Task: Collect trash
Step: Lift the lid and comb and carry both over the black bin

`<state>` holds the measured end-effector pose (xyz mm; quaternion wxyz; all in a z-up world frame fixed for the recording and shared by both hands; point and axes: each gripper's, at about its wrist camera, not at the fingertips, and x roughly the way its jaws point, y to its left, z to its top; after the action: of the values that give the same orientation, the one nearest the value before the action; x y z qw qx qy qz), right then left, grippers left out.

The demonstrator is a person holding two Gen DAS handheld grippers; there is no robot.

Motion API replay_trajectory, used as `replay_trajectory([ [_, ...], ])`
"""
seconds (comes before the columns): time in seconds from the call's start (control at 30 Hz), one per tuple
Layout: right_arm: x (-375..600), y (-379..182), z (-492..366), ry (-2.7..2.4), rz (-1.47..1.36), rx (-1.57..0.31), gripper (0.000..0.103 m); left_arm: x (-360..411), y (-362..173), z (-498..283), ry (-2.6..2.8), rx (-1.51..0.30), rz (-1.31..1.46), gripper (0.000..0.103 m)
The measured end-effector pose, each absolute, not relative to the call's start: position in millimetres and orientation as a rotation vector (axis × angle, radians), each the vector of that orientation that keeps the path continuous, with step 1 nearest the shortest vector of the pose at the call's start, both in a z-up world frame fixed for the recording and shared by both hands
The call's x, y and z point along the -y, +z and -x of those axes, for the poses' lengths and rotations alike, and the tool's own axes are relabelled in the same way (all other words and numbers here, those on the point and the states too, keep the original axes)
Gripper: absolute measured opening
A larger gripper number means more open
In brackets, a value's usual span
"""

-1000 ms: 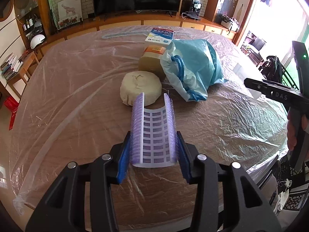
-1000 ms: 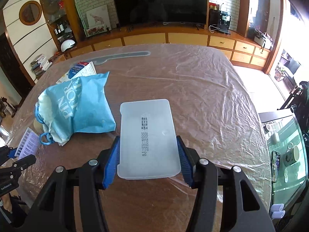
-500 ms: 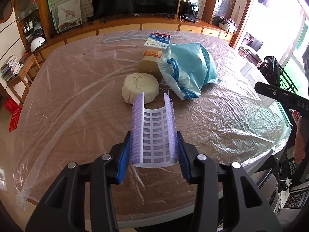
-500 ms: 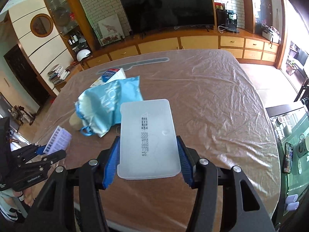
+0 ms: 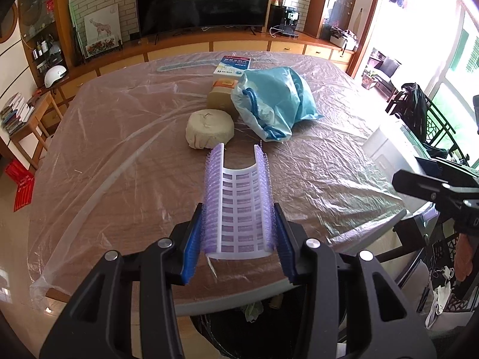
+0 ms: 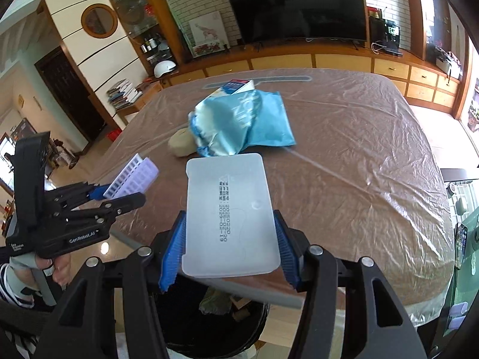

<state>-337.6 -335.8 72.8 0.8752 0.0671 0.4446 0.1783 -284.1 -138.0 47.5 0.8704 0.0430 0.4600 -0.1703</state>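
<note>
Left hand-held gripper (image 5: 238, 224) occupies the lower centre of its own view, jaws clamped on a held item, blue pads pressing both sides. Right hand-held gripper (image 6: 229, 224) likewise sits lower centre, jaws clamped on a held item. The left hand (image 6: 45, 269) grips its handle at lower left.

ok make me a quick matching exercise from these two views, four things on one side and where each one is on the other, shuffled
Things:
1. purple blister sheet
2. white plastic lid
3. blue bag
4. black bin

Places:
A. lying on the table
B. on the floor below the table's near edge
C. between the left gripper's jaws
D. between the right gripper's jaws

Pairs: 1-C, 2-D, 3-A, 4-B
</note>
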Motion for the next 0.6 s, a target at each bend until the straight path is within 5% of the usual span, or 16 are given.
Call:
replay_trajectory([
  [0.6,322.9,68.2,381.9,0.451,-0.092,-0.969,0.054,127.1,46.9,335.4,-0.491,-0.983,-0.132,0.045],
])
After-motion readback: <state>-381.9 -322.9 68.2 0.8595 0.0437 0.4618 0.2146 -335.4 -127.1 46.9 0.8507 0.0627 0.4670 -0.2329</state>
